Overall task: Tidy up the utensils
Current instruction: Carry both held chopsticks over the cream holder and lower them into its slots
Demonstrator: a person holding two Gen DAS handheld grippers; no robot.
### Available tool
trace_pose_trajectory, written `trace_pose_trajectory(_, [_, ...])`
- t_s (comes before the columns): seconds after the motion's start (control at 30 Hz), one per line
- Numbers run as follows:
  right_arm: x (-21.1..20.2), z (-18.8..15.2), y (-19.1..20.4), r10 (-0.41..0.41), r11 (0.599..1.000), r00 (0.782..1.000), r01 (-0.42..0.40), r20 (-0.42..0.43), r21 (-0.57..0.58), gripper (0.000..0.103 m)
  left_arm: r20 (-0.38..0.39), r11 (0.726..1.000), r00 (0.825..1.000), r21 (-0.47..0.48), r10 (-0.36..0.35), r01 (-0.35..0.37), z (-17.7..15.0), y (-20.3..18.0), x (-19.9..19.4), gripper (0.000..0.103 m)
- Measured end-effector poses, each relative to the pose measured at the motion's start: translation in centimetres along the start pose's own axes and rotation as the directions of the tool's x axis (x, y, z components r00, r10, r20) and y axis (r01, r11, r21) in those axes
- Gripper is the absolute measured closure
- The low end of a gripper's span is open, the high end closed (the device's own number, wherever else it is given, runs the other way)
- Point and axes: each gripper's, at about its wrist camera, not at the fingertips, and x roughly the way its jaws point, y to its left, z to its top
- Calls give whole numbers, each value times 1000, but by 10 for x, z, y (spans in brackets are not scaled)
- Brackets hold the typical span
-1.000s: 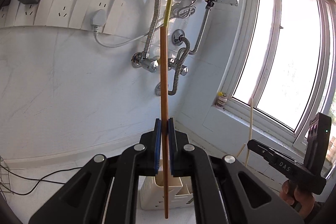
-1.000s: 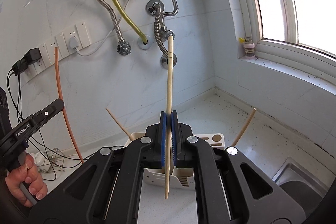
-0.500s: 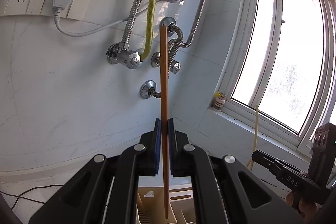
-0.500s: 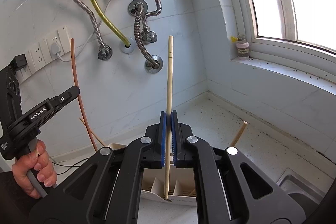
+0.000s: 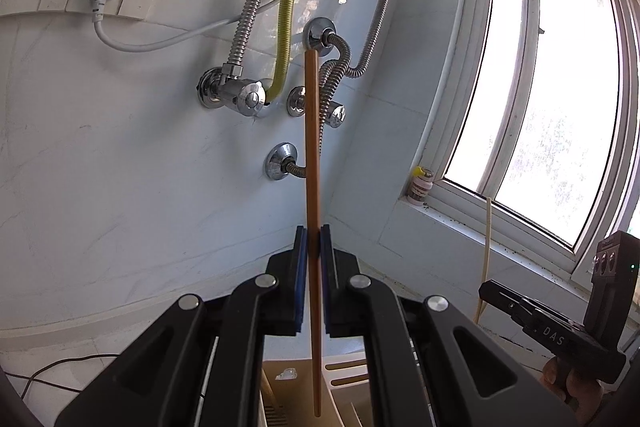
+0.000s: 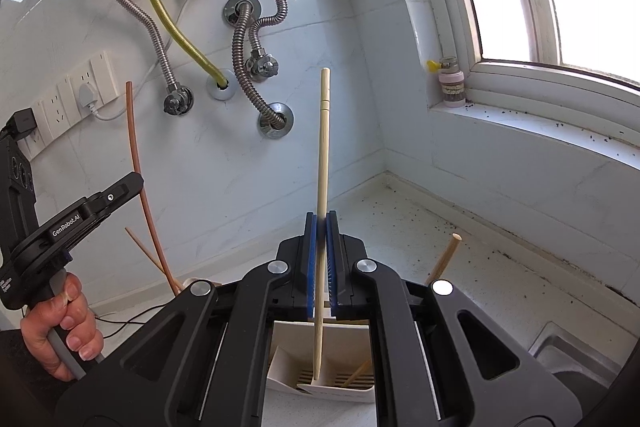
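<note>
The right tongs [image 6: 320, 259], black with blue pads, clamp a pale wooden chopstick [image 6: 322, 163] held nearly upright, its lower tip inside a compartment of the white slotted plastic utensil holder [image 6: 288, 367] on the speckled white tabletop [image 6: 420, 227]. At left, a hand [image 6: 60, 339] grips the left tongs [image 6: 132, 183], which pinch a reddish-brown chopstick [image 6: 134, 147].

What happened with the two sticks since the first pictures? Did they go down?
Yes. Both grippers came down toward the white slotted utensil holder. The pale wooden chopstick in the right gripper now has its tip inside a compartment; the reddish-brown chopstick in the left gripper hangs just above the holder. Nothing was let go: both grippers stay shut on their chopsticks.
</note>
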Motion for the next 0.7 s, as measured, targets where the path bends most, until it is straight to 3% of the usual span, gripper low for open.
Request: trace_pose_trajectory(0.7, [12, -11, 2, -28, 999, 998, 30, 47, -37, 99, 31, 999, 999, 31, 37, -38, -7, -2, -5, 97])
